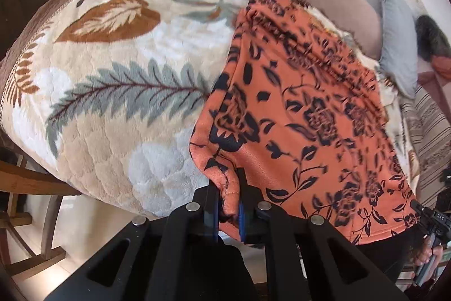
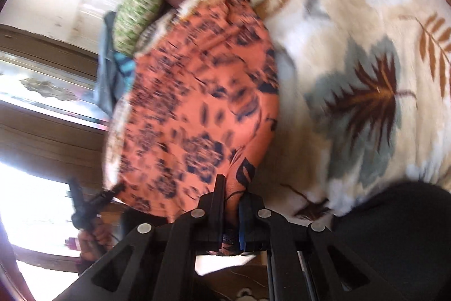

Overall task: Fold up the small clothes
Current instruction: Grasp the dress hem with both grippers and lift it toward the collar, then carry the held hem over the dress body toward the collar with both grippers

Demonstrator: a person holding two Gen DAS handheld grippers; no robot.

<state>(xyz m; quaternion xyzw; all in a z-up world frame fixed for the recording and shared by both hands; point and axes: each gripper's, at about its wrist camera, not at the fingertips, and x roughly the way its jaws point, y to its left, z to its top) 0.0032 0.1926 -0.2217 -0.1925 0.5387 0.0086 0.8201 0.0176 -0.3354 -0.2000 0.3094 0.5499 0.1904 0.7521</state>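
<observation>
Plush bed blanket [image 1: 118, 69], quilted cream fleece with brown and grey-green leaf prints, under the left wrist view. Orange garment [image 1: 296, 109], thin and smooth with a black floral print, draped over its right side. Left tool [image 1: 228, 202] clamped tight on a bunched hem corner. Far right, the right tool [image 1: 431, 219] in a hand (lettering reads roughly "OAS").

Same blanket [image 2: 366, 75] in the blurred right wrist view, garment [image 2: 203, 103] hanging left. Right tool [image 2: 231, 202] pinched shut on its edge.
</observation>
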